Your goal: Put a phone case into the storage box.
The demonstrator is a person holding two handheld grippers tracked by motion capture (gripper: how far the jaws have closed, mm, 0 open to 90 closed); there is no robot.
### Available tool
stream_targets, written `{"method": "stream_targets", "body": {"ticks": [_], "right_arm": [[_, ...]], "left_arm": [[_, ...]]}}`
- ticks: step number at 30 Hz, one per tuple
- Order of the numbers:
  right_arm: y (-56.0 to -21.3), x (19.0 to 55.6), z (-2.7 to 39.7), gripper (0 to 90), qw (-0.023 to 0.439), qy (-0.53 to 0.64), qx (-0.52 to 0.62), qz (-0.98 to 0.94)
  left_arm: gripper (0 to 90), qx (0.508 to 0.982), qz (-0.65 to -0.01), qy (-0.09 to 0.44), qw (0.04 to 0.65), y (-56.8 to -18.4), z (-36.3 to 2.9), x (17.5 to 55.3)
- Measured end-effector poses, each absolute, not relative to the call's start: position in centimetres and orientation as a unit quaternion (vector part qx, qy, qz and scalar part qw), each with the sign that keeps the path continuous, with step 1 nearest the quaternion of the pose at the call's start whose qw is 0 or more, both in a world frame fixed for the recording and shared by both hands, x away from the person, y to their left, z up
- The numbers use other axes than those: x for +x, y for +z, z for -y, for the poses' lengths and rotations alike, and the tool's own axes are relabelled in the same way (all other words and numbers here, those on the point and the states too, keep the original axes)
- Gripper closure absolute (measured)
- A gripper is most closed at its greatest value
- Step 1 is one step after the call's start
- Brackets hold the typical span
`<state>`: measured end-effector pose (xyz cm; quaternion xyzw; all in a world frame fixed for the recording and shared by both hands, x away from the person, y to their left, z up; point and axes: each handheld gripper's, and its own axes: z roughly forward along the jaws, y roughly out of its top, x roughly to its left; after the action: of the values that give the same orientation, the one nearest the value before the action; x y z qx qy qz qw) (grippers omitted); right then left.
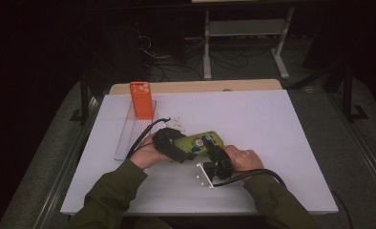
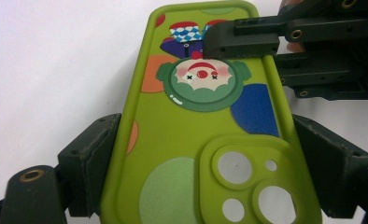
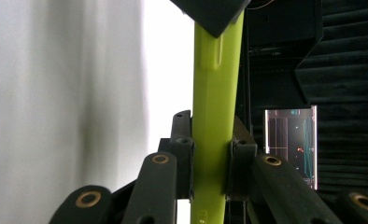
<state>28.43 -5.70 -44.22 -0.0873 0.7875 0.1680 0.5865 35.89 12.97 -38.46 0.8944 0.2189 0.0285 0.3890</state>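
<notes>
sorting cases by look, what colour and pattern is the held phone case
Lime green phone case with a clown and coloured spots, clearest in the left gripper view.

Free room and obstacles. The worktop (image 1: 272,124) lies bare to the right and along the far edge. At far left an orange case (image 1: 141,99) stands upright on a clear tray (image 1: 126,136), blocking that side. Small white bits (image 1: 178,122) lie near the tray. Two hand-held grippers and a green case (image 1: 199,141) occupy the near centre.

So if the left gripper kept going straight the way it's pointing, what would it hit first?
Most likely the right gripper. The left gripper clamps the green phone case across its width, and straight ahead the right gripper pinches the case's far end. Depth is hard to judge.
</notes>
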Motion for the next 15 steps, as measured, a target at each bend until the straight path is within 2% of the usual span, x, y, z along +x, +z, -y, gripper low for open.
{"method": "stream_targets", "body": {"ticks": [5,9,15], "right_arm": [[-43.9,28.5,5.8,76.1,0.586,0.173,-0.076,-0.788],[-44.0,28.6,6.0,76.1,0.577,0.171,-0.067,-0.796],[-43.8,29.1,6.5,76.1,0.559,0.189,-0.015,-0.807]], "left_arm": [[10.9,0.887,-0.221,0.035,0.405,-38.2,-13.2,35.9],[2.1,0.879,-0.22,0.043,0.421,-37.6,-13.8,36.0],[0.0,0.858,-0.236,0.05,0.453,-36.7,-14.9,36.2]]}}
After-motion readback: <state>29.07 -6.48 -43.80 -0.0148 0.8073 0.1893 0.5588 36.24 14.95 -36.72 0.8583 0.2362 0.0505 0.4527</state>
